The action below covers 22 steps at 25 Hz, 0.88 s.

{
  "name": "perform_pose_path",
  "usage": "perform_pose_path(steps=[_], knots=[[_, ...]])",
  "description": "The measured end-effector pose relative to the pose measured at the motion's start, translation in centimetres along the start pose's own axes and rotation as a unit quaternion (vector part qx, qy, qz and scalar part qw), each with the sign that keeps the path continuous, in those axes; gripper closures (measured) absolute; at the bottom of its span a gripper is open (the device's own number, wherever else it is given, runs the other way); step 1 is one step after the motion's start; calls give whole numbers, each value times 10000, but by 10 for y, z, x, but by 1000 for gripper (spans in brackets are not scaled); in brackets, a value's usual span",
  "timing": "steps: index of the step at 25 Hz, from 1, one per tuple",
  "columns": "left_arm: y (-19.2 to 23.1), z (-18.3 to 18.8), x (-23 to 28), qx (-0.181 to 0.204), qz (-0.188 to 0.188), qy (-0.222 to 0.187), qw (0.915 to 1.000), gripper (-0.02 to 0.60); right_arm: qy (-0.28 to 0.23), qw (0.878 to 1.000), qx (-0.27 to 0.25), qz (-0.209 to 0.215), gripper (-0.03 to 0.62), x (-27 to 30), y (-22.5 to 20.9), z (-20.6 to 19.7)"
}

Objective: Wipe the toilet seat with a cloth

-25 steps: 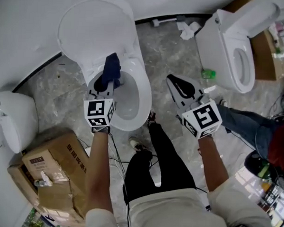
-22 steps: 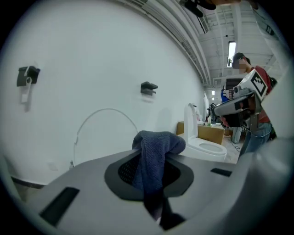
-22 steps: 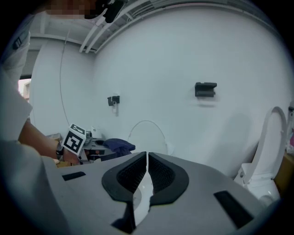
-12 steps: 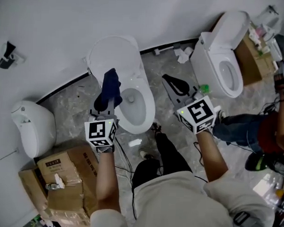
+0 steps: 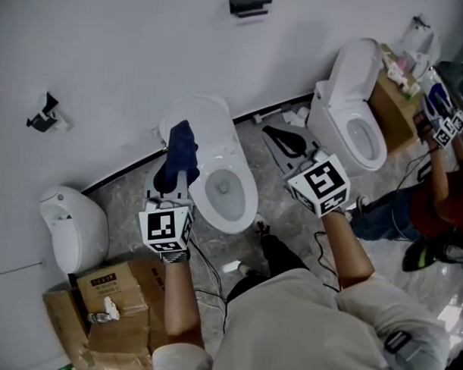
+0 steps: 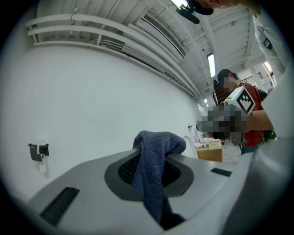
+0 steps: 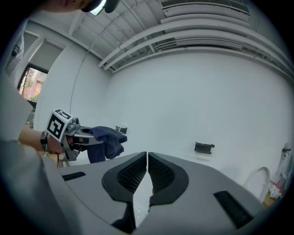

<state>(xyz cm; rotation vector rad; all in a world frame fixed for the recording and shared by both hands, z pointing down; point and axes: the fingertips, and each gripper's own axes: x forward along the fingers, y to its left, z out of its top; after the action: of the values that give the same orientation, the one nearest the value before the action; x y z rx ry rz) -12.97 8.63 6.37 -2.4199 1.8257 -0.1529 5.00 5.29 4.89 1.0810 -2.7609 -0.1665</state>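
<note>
A white toilet (image 5: 250,208) stands against the wall with its lid (image 5: 211,123) raised and the seat ring round the open bowl. My left gripper (image 5: 179,172) is held above the toilet's left side, shut on a dark blue cloth (image 5: 181,144) that bunches over its tips. In the left gripper view the cloth (image 6: 156,147) hangs down between the jaws of the left gripper (image 6: 151,172). My right gripper (image 5: 267,132) is to the right of the toilet, shut and empty. The right gripper view shows the right gripper (image 7: 147,158) with its pads together, and the cloth (image 7: 106,142) off to the left.
A second toilet (image 5: 355,124) stands at the back right beside a cardboard box (image 5: 394,91). More boxes (image 5: 110,305) and a white fixture (image 5: 71,228) sit at the lower left. Another person (image 5: 443,195) with grippers is at the right. Cables lie on the marble floor (image 5: 287,213).
Both grippers have risen away from the toilet. The cloth, earlier at the bowl's rim, is now held above it. The head view has pulled back and shows more wall.
</note>
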Motion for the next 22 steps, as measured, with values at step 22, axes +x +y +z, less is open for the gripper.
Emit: perform_pose_path(steps=[22], knots=[[-51,100,-108,518,209,-651,9963,541,-512,9984,-214,66,566,-80,51,64]])
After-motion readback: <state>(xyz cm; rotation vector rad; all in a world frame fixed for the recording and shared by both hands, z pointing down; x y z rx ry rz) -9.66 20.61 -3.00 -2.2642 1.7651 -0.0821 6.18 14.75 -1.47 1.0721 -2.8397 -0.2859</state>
